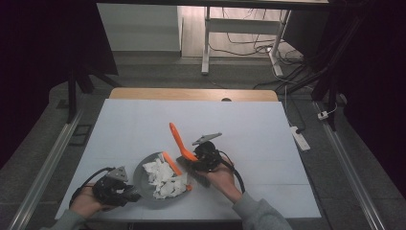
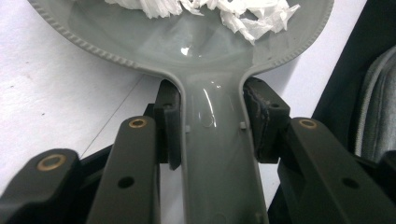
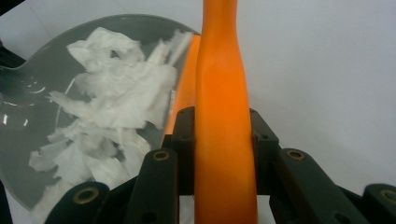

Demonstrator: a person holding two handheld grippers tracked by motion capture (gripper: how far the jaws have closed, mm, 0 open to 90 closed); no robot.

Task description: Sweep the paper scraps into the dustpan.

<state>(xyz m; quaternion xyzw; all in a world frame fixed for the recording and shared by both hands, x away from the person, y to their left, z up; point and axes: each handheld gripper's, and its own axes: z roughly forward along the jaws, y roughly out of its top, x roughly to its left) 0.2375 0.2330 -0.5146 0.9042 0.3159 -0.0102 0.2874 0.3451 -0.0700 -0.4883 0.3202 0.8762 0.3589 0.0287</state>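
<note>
Clamped between the jaws of the left gripper [image 2: 212,128], the handle of the grey dustpan [image 2: 212,154] keeps the pan flat and steady on the table [image 1: 268,129]. Just right of it, the right gripper [image 3: 222,135] clenches the orange brush handle [image 3: 222,93], tilting it so the brush head gathers the white paper scraps [image 3: 116,107] inside the pan. Both forearms rest low.

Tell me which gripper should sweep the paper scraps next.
Right. The right gripper grips the orange brush handle beside the paper scraps; the left gripper is clamped on the grey dustpan, steadying it.
</note>
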